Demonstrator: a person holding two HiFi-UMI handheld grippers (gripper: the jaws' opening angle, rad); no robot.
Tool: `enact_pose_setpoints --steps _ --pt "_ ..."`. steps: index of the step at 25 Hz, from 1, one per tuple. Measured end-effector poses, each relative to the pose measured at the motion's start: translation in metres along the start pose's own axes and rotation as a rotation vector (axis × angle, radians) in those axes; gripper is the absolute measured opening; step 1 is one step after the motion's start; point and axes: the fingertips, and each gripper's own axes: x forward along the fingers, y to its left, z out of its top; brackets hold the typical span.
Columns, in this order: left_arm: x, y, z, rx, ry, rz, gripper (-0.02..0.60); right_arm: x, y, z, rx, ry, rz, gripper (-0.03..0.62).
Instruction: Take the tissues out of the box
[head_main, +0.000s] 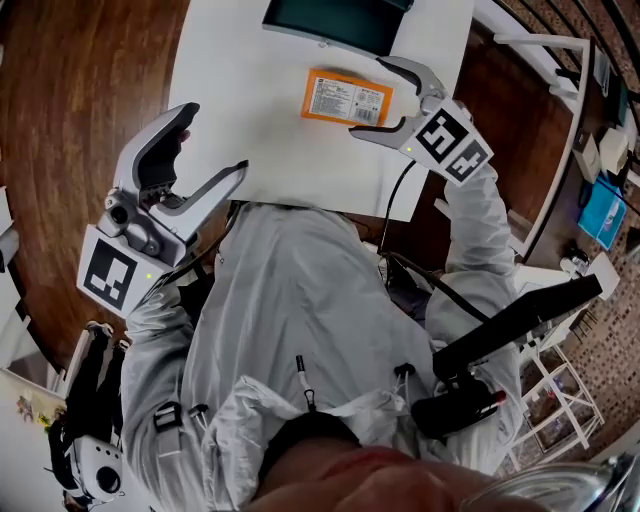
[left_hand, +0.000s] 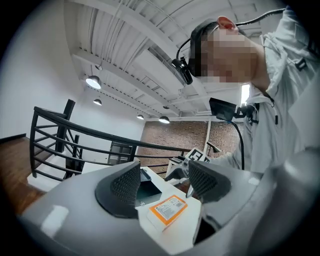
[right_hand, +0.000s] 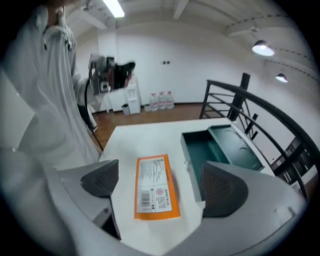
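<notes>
Left tongs (head_main: 214, 140), right tongs (head_main: 372, 97): jaws apart.

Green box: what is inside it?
The green box shows only bare floor inside; its near corner is covered by a jaw of the right hand-held gripper. The orange tissue pack lies outside, on the table.

white table (head_main: 230, 90): open green box (head_main: 335, 22) at 12 o'clock by the far edge, orange tissue pack (head_main: 347, 98) flat just 3 o'clock of centre, near the box, not touching.
</notes>
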Motion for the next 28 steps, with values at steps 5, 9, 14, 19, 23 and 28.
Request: enact_pose_setpoints --steps 5,9,14,19,23,28 --pt "0.006 -0.017 0.011 0.008 -0.018 -0.016 0.321 -0.122 0.02 0.051 0.131 -0.35 -0.101 0.512" --pt "0.019 -0.04 0.018 0.043 -0.007 -0.056 0.321 -0.169 0.051 0.058 0.144 -0.485 -0.115 0.525" --pt "0.036 -0.07 0.021 0.085 -0.002 -0.082 0.321 -0.176 0.059 0.048 0.127 -0.55 -0.192 0.523" --pt "0.04 -0.084 0.022 0.11 0.014 -0.081 0.321 -0.178 0.062 0.038 0.144 -0.553 -0.211 0.523" --pt "0.038 -0.091 0.022 0.127 0.021 -0.068 0.321 -0.185 0.06 0.037 0.103 -0.57 -0.218 0.523" --pt "0.029 -0.096 0.026 0.139 0.015 -0.054 0.321 -0.192 0.06 0.037 0.083 -0.564 -0.231 0.523"
